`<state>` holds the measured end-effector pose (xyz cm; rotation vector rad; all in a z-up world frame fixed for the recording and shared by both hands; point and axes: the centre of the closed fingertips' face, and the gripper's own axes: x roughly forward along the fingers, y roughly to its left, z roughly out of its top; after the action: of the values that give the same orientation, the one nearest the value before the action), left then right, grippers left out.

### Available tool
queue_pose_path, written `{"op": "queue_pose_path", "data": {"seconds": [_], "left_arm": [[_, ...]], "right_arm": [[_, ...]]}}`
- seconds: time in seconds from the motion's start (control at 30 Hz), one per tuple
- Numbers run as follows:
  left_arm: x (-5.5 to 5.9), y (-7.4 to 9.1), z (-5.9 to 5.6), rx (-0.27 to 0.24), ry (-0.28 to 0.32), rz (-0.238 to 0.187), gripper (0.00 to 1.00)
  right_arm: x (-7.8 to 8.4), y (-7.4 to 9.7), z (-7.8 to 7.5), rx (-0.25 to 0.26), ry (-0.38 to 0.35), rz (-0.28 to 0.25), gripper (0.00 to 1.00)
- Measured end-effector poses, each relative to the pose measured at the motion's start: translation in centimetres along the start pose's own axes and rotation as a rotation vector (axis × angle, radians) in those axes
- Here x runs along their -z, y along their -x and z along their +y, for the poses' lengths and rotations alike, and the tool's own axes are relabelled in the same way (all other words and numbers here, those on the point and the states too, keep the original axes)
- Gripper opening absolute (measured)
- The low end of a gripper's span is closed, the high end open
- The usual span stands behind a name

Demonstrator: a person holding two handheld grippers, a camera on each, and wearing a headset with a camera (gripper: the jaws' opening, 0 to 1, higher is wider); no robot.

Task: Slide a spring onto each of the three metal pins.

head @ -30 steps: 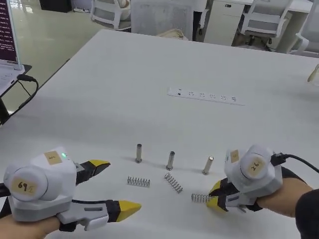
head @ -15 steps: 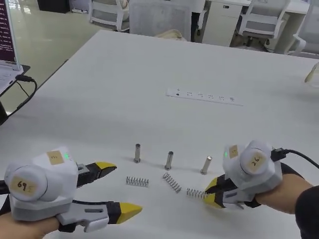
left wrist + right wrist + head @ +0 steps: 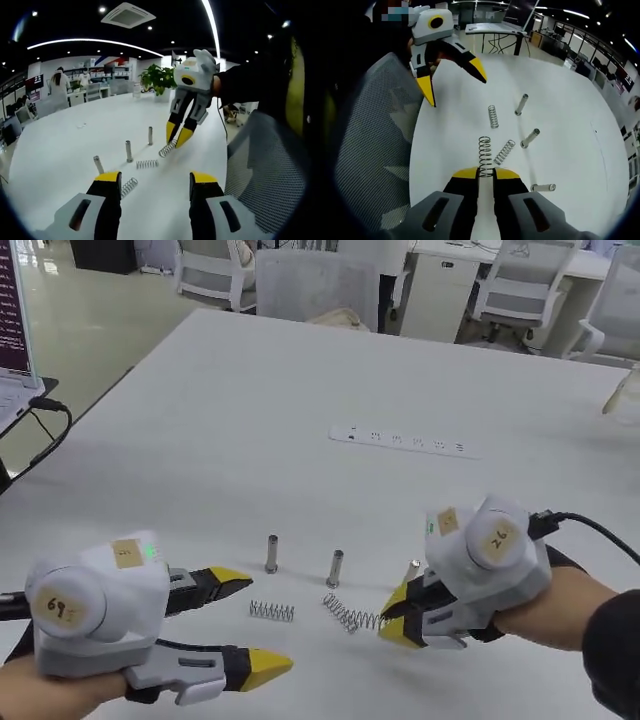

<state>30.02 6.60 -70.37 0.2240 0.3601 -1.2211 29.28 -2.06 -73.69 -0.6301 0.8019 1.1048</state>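
Left gripper (image 3: 264, 622), rear round sticker (image 3: 55, 607): handwritten "69". Right gripper (image 3: 392, 621), rear disc label (image 3: 497, 538): handwritten "26". Small square tags on top of left (image 3: 127, 553) and right (image 3: 447, 523): marks unreadable. Laptop screen (image 3: 8, 310) beyond the tabletop's left edge: purple, text illegible.

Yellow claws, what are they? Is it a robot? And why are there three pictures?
It is not a robot. A person holds a pinching tool, called a gripper, in each hand. The big picture comes from a camera on the person's head. The two round ones come from cameras riding on the grippers. On the white table stand three metal pins, with two loose springs lying near them and a power strip farther off. The left gripper is open and holds nothing. The right gripper pinches one end of a third spring.
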Motion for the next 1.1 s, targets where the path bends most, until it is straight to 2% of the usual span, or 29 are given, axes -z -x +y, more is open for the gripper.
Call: {"op": "queue_pose_path", "data": {"seconds": [0.17,0.53,0.97,1.1], "left_arm": [[-0.8,-0.8,-0.5,0.034,-0.04,-0.007,0.43],[-1.1,-1.5,-1.6,0.086,-0.095,-0.003,0.31],[-0.4,-2.2,-2.5,0.13,-0.158,0.018,0.1],[-0.2,-2.3,-2.5,0.127,-0.177,0.03,0.06]], "right_arm": [[-1.5,0.1,0.6,-0.012,0.032,-0.006,0.08],[-3.9,-0.1,2.0,-0.048,0.1,-0.011,0.08],[-4.2,-0.7,2.9,-0.081,0.131,0.001,0.08],[-4.0,-0.8,3.0,-0.088,0.135,0.006,0.08]]}}
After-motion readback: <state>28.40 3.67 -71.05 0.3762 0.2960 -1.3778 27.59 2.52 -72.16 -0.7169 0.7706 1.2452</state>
